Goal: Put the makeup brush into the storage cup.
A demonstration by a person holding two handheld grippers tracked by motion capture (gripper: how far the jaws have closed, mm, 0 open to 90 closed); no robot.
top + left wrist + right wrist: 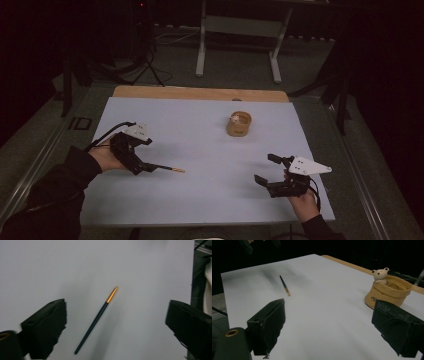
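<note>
brush [96,320]: flat on table, between jaws | left gripper [115,322]: released, above, not touching

A dim lab or recording room; beyond the grippers a white sheet [200,130] covers a wooden tabletop [200,93]; farther off stand a metal desk frame [240,45], tripod legs [147,67], floor cables and dark curtains.

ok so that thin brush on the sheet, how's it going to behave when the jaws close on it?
The brush looks straight and rigid, so probably stiff, not floppy. Its slim round handle lies flat on the smooth white sheet, so a nudge may roll it. It seems light, and the left gripper, jaws wide open, has little to grip, so it may slip or pivot.
</note>
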